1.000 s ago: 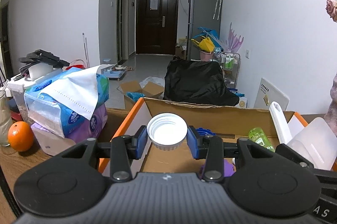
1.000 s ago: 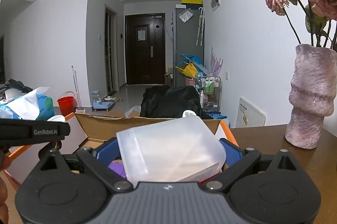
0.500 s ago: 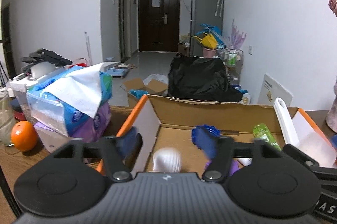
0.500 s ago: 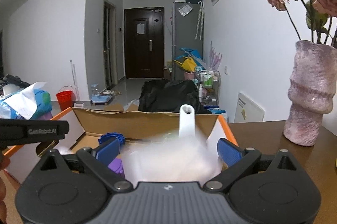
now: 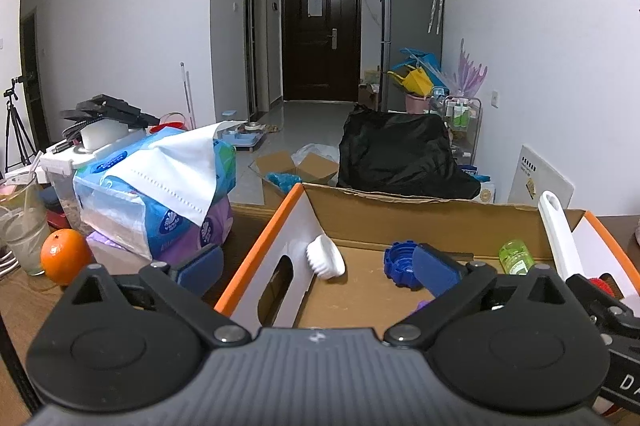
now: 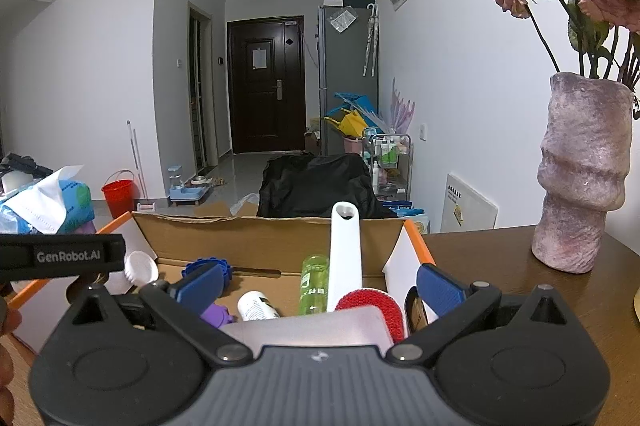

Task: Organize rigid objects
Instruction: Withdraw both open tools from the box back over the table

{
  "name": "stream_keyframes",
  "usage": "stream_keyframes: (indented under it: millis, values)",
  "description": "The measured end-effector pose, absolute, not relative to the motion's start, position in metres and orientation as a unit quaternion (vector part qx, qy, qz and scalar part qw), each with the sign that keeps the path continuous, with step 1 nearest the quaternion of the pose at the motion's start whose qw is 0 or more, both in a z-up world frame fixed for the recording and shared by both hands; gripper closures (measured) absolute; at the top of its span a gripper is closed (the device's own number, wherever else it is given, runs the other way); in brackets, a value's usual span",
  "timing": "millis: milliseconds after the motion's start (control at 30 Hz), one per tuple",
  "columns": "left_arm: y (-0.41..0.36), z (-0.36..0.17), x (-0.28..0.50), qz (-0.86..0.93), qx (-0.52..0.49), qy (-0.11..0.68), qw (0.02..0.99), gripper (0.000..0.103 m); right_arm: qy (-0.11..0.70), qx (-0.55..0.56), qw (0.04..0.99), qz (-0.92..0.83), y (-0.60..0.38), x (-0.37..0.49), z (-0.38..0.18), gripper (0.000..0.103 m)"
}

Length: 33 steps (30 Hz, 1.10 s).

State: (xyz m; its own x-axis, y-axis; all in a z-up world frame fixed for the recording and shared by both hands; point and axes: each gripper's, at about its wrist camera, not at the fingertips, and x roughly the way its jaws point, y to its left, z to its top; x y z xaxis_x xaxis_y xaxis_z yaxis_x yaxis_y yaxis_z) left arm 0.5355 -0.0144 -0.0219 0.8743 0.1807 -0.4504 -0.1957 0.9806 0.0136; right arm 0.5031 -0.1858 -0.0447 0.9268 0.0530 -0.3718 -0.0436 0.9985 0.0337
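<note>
L tongs (image 5: 318, 268) just finished opening, now spread wide w/ nothing btwn the pads; the white cap (image 5: 325, 257) lies on its side inside the cardboard box (image 5: 420, 216), leaning on the box's left wall, near a blue lid (image 5: 396, 264) and a green bottle (image 5: 515, 257). R tongs (image 6: 320, 286) also wide open, gripping nothing. The translucent container (image 6: 320, 322) sits in the box just below them, beside a white-handled red brush (image 6: 346, 258); box is on the wooden bench (image 6: 500, 266).

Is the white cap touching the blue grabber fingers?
Apart. The left wrist view shows the white cap lying in the cardboard box, clear of both fingers.
</note>
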Motion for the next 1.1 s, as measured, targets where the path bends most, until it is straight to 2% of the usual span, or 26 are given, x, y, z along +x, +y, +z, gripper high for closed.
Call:
stream_keyframes:
  millis: [400,1100]
  values:
    - [-0.015,-0.018,0.528,0.093,-0.015,0.235,0.967,0.0,0.187,0.019,0.982,0.02,-0.191,0.495,-0.041,0.0]
    - [-0.011,-0.018,0.436,0.092,-0.001,0.245,0.965,0.0,0.188,0.015,0.982,0.027,-0.199,0.409,-0.036,0.0]
